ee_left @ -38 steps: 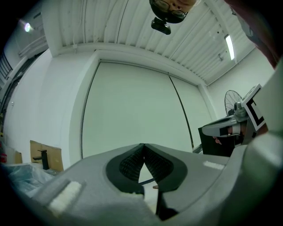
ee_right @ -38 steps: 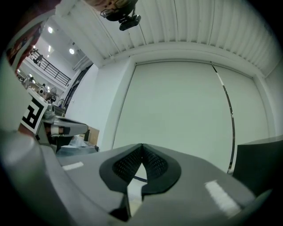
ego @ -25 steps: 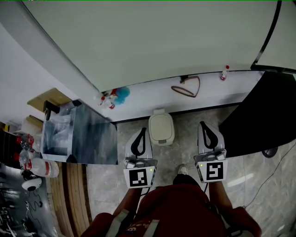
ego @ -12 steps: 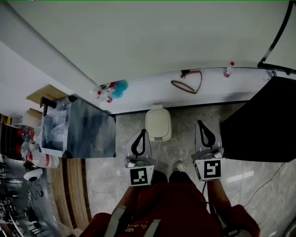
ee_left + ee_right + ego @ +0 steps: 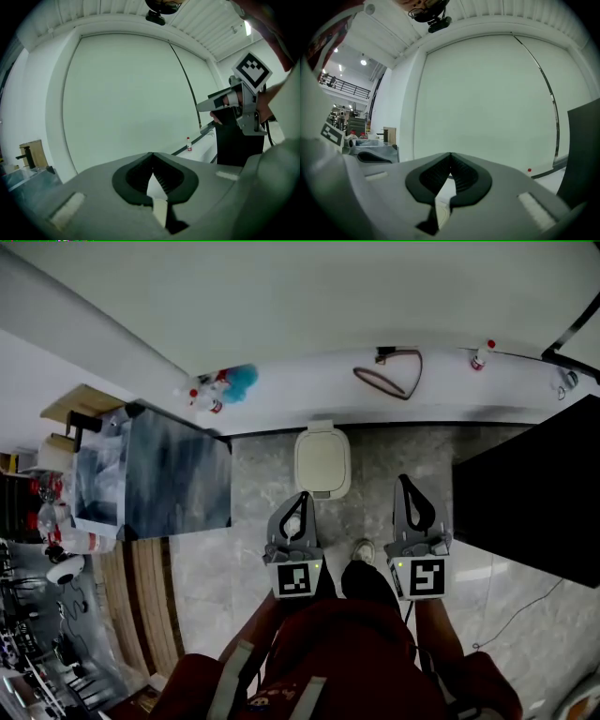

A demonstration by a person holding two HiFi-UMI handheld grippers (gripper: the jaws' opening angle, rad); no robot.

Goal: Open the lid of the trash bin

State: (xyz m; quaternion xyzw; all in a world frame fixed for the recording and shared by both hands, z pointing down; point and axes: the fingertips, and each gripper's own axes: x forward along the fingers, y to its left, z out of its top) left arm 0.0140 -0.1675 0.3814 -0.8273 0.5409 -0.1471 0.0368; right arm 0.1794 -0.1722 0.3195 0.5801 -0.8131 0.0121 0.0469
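Observation:
A small white trash bin point(image 5: 322, 460) stands on the grey floor against the white ledge, its lid down. My left gripper point(image 5: 302, 495) is shut and empty, its tips just short of the bin's near left corner. To the bin's right my right gripper point(image 5: 404, 480) is also shut and holds nothing. In the left gripper view the closed jaws point(image 5: 152, 154) point at the pale wall, with the right gripper point(image 5: 201, 107) off to the side. The right gripper view shows its own jaws point(image 5: 450, 154) closed. The bin is in neither gripper view.
A grey cabinet point(image 5: 178, 484) stands left of the bin and a black panel point(image 5: 530, 502) to the right. The white ledge point(image 5: 300, 404) carries spray bottles point(image 5: 211, 390), a looped cable point(image 5: 389, 376) and a small bottle point(image 5: 483, 354). The person's shoe point(image 5: 363, 551) is between the grippers.
Both grippers have sunk toward the floor and still stand shut side by side. The bin now sits higher in the head view, and its lid is still down.

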